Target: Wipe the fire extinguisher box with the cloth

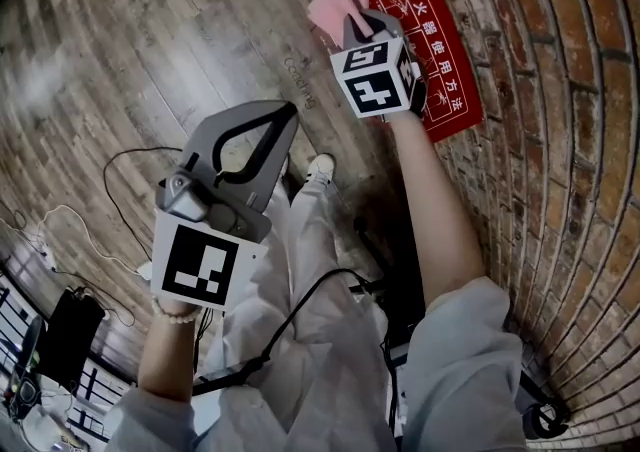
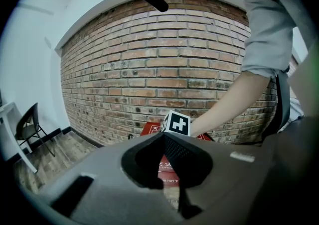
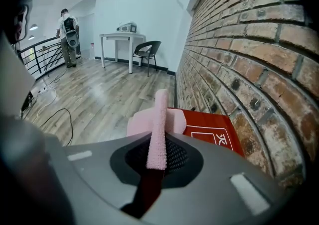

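Your right gripper [image 3: 158, 144] clamps the cloth [image 3: 160, 109] edge-out so it leads onto the box [image 3: 214, 132], just ahead at the wall [image 3: 239, 45] foot. Left gripper [image 2: 167, 154]: jaws together, empty, held back clear.

Right gripper [image 1: 352, 18] outstretched and clamped; left gripper [image 1: 284, 118] closed.

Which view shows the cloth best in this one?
The right gripper view: the cloth sits in the centre, clamped edge-on between the jaws. The head view shows it only as a small pink patch; the left gripper view shows none of it.
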Tool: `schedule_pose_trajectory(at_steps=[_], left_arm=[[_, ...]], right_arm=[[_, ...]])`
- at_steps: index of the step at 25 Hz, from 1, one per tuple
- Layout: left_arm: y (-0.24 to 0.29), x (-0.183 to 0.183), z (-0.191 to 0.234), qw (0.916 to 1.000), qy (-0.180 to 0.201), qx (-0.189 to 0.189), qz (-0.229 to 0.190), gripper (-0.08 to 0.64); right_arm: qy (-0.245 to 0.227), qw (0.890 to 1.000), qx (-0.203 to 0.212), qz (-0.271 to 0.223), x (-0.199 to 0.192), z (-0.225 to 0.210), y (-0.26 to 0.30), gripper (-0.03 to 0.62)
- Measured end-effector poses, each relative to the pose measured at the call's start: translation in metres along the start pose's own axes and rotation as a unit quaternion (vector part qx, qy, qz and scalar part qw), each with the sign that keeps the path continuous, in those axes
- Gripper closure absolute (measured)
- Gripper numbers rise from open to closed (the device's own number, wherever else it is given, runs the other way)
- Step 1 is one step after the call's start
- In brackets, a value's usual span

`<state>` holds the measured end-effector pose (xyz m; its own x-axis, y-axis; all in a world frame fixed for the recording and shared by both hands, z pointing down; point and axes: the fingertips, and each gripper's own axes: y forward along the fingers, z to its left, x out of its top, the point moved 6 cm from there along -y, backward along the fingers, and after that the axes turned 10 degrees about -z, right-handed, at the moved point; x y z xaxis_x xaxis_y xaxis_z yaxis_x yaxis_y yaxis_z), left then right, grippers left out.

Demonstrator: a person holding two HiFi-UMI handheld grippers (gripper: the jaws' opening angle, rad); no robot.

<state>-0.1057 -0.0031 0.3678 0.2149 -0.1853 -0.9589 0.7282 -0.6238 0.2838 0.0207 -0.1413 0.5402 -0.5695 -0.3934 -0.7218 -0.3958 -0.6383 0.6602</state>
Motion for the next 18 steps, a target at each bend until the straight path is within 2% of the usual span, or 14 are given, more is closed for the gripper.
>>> schedule_pose_trajectory(at_steps=[18], left_arm=[[0.017,0.012,-0.035,0.9991,0.015,-0.040,-0.006,0.563]], right_arm=[[0.016,1.000,-0.012,0.013,-0.055,0.009,-0.062,0.575]])
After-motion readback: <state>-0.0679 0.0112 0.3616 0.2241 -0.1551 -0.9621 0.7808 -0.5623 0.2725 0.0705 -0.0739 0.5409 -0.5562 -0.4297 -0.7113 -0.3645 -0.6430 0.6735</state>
